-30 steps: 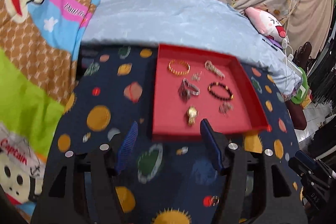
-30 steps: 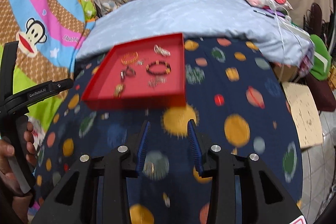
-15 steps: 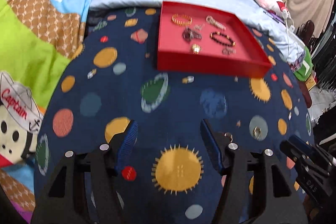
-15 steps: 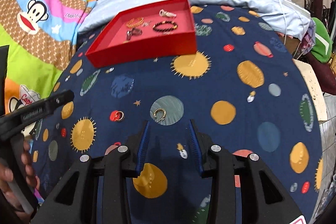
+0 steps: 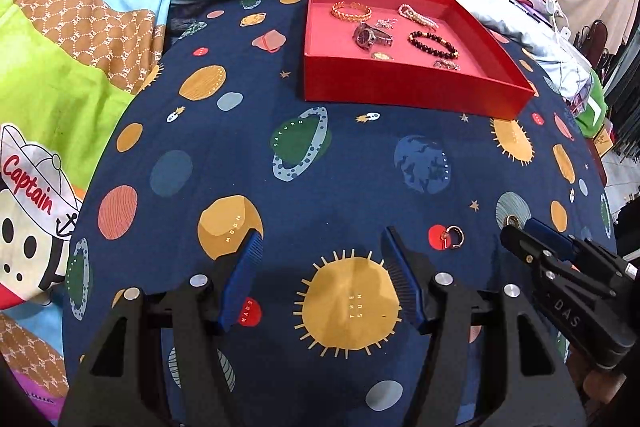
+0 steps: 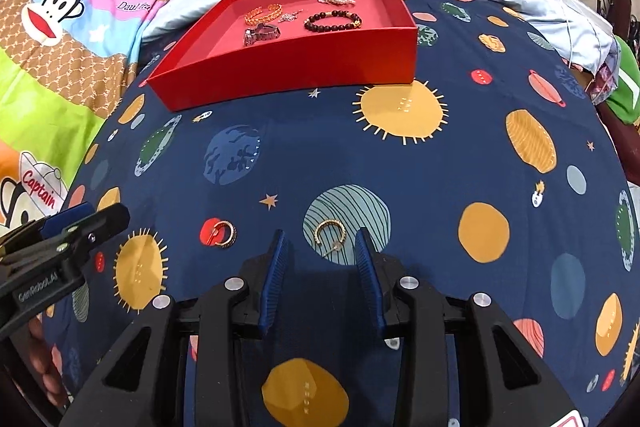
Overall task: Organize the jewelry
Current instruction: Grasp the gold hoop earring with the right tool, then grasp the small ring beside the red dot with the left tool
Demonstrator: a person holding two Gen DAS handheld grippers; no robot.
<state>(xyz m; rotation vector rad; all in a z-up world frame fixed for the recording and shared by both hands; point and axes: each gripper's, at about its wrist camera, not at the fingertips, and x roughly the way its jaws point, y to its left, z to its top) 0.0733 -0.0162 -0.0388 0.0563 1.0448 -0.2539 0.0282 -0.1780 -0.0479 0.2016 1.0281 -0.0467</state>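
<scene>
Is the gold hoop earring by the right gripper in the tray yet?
Out. The gold hoop earring lies on the bedspread between the open right gripper fingers, short of the red tray.

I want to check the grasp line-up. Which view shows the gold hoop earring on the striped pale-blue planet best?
The right wrist view: the gold hoop earring lies whole and sharp just ahead of the open right gripper. In the left wrist view only a sliver shows behind the right gripper's tip.

Planet-print cloth (image 5: 340,155), monkey-print quilt (image 5: 80,27)
</scene>
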